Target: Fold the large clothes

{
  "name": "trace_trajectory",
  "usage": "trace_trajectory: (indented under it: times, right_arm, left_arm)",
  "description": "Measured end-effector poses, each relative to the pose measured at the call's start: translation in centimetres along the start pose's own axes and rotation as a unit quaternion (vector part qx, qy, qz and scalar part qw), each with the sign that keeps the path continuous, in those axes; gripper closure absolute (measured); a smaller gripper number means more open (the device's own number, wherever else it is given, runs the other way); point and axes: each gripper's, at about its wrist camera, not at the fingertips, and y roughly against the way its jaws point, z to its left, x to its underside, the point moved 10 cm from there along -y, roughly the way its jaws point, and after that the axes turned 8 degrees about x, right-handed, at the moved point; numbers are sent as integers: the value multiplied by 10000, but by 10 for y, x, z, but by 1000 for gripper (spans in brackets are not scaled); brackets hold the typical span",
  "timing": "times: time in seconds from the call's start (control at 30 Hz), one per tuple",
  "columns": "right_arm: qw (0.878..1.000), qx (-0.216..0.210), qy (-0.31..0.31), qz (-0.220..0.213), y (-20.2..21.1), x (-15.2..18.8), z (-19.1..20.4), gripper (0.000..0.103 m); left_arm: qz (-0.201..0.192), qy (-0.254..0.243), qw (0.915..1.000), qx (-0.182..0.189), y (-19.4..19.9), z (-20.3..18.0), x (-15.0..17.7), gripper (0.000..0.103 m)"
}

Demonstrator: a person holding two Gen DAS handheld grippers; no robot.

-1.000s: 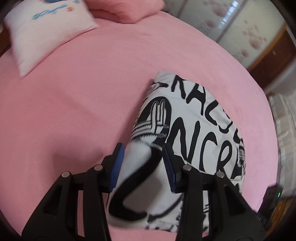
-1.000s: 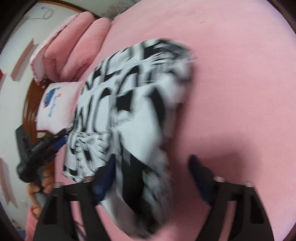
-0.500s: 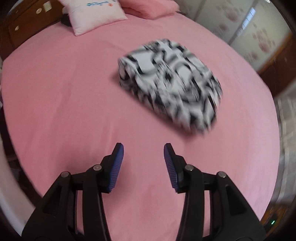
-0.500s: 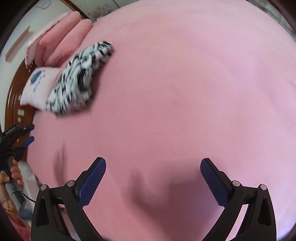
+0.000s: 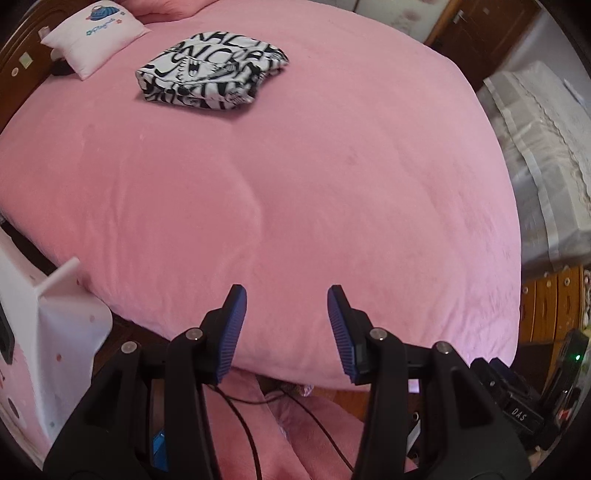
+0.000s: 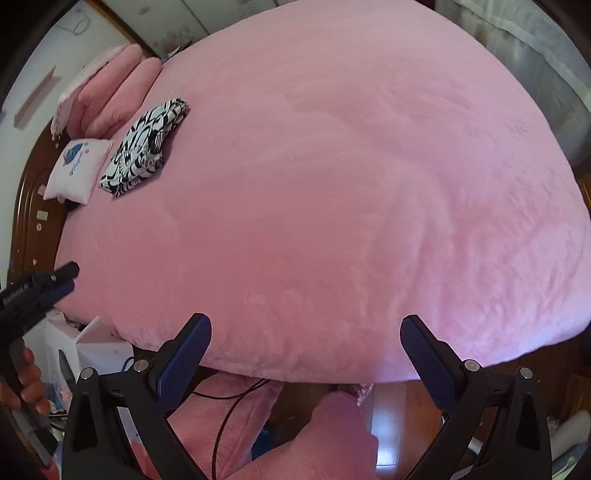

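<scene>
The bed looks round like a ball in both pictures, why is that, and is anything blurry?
Left wrist view: the fisheye lens bulges the pink bed into a dome inside dark corners; the black-and-white folded garment is sharp, its print readable. Right wrist view: same bulge, with the garment squeezed small near the left edge beside the white pillow; no motion blur, soft even light.

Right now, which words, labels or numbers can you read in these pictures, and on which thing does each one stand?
"DAS": on a black device on the floor, lower right.
Large black letters on the folded garment: cut by the folds, no whole word readable.
Blue script on the small pillow: too small.
White lettering on the left gripper body: too blurred.
</scene>
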Motion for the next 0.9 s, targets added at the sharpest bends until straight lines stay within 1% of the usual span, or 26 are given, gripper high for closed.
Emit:
trace_trajectory:
  times: [0.1,0.13,0.2,0.23,0.3,0.33,0.4,0.43,0.5,0.57,0.6,0.63,0.67,0.7,0.8,0.9]
  right_arm:
    - [9999,74,-119,98,9,9,-12,0]
    - [9998,92,-158,112,9,6,-6,0]
    - [9996,49,-276,73,19,7,-10,0]
    - [9995,39,-317,70,23,5,-9,0]
    - [9996,68,-281,58,26,0,0,0]
    - [9997,112,-213,76,27,0,2,0]
    - [9994,261,-117,207,26,0,13,0]
    - [9993,295,-96,222,28,2,17,0]
    - [9991,371,3,215,37,5,27,0]
    - [9989,433,97,140,47,9,33,0]
    - [9987,482,161,72,53,10,37,0]
    - [9985,517,177,34,57,11,38,0]
    - [9982,556,202,-14,62,11,40,0]
    - [9982,567,206,-47,65,11,41,0]
    - [9977,624,217,-130,74,10,41,0]
    - [9973,647,274,-204,78,9,40,0]
  left_arm:
    - [214,-102,9997,-83,-2,-21,24,61]
    - [276,-157,9995,-90,-2,-28,31,61]
    - [403,-329,9986,-7,-6,-46,42,61]
    - [463,-331,9984,41,-9,-52,48,61]
    - [679,-236,9974,107,-18,-61,61,56]
    - [768,-230,9967,109,-22,-63,63,50]
    - [967,-432,9943,109,-26,-75,74,49]
    - [1004,-541,9934,113,-26,-78,75,49]
    - [970,-796,9920,150,-19,-91,78,49]
    - [851,-1011,9912,117,-10,-97,75,47]
    - [732,-1089,9913,100,-2,-100,73,46]
    - [645,-1113,9917,79,4,-100,70,38]
    - [547,-1132,9921,41,10,-99,68,29]
    - [423,-1154,9924,-22,18,-98,67,27]
    - [165,-1045,9943,-120,35,-89,58,25]
    - [-43,-851,9963,-123,46,-80,49,20]
